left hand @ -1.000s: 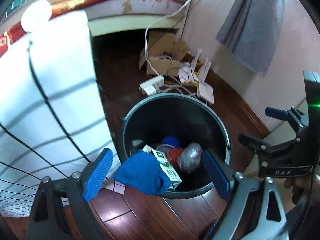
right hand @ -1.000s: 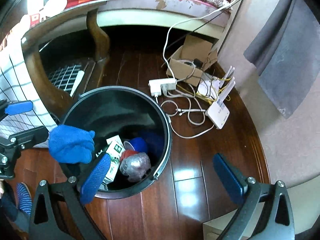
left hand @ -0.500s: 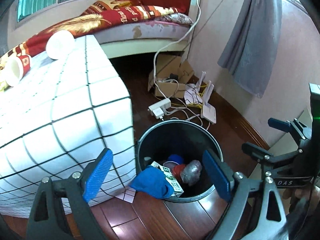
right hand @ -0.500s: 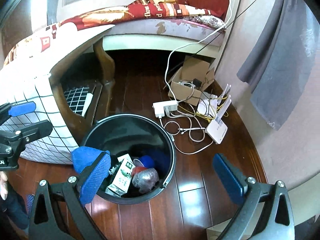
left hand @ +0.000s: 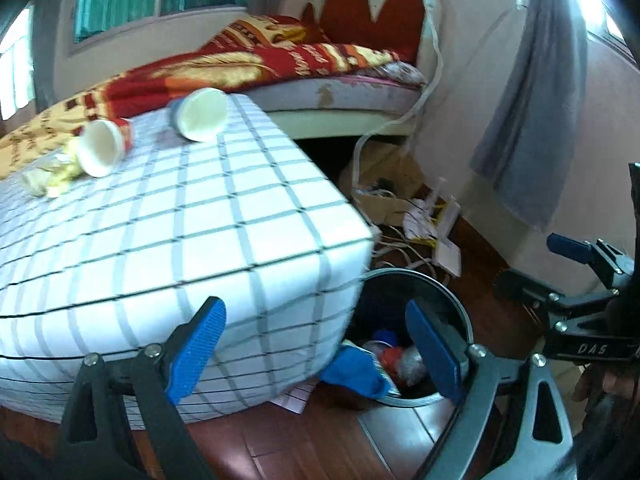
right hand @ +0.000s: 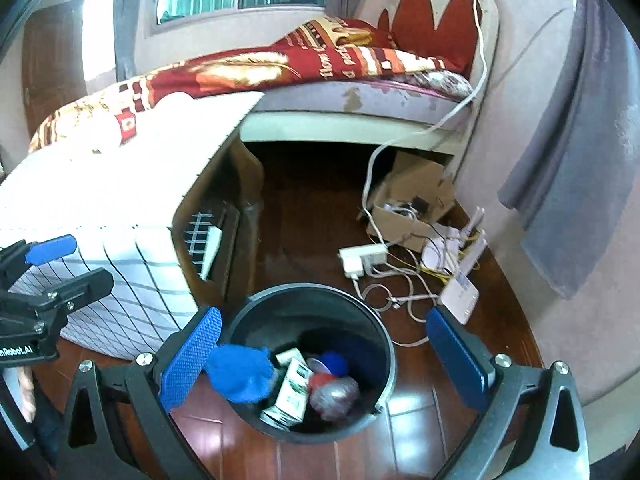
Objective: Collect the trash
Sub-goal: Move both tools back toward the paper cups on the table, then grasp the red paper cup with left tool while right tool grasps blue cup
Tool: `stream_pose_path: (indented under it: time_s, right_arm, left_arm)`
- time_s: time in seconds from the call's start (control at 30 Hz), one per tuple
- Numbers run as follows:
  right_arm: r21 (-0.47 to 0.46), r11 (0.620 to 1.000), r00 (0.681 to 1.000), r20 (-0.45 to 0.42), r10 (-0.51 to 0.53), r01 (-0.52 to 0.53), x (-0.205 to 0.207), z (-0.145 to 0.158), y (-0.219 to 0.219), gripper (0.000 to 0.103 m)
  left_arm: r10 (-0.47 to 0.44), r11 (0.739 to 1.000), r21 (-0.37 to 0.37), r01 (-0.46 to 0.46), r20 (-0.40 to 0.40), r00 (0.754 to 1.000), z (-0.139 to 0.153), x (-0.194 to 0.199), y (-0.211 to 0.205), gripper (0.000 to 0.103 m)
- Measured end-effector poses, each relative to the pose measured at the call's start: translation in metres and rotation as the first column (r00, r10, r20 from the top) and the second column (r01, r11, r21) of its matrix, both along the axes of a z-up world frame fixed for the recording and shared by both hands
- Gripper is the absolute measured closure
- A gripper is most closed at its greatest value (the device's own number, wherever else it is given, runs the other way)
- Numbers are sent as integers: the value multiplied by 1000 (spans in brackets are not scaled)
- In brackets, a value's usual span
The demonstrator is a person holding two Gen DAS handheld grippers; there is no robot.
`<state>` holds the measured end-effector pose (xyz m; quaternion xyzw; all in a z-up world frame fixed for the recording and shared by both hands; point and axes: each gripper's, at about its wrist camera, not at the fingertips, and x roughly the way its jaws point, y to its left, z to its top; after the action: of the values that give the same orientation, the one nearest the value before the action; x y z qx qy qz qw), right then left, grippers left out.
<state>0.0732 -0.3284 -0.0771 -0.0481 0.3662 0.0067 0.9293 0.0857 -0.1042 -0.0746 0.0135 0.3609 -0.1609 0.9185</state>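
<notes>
Landmark: black trash bin (right hand: pixel 316 360) on the wood floor, just beside the corner of the table under the white checked cloth (left hand: pixel 168 216). The bin holds a blue cloth (right hand: pixel 240 372) draped at its near rim, a green-and-white carton (right hand: pixel 290 394), a red item and a foil-like wad. Uncollected trash sits on the cloth, up and away from the bin: 2 paper cups on their sides, one with a red wall (left hand: pixel 102 146), one larger and pale (left hand: pixel 200 114), plus a crumpled yellowish wrapper (left hand: pixel 48 176) beside the red cup. Left gripper (left hand: pixel 312 354) hangs over the table corner next to the bin, jaws released, nothing between them. Right gripper (right hand: pixel 320 356) hangs above the bin, jaws likewise spread and empty. Judged step: between drops, heading for the next item. Next move calls for reaching across the cloth to a cup and closing on its wall without crushing or rolling it.
</notes>
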Motion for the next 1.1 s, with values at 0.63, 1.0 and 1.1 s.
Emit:
stream_pose_path:
  time_s: [0.63,1.0,1.1]
  right_arm:
    - [87,978,981,70,181,-187,109,52,135,0]
    - [94,961,965,53,255,-259,191,49,190,20]
    - [109,956,962,35,271,-273,207,43,197,30]
  left_arm:
    - [280,960,-16,-280,47,959,35,73,164,25]
    - [303,953,-32,-303,-7,953,27,139,200,40]
    - [304,952,-33,-305,-13,952,26,150,203,44]
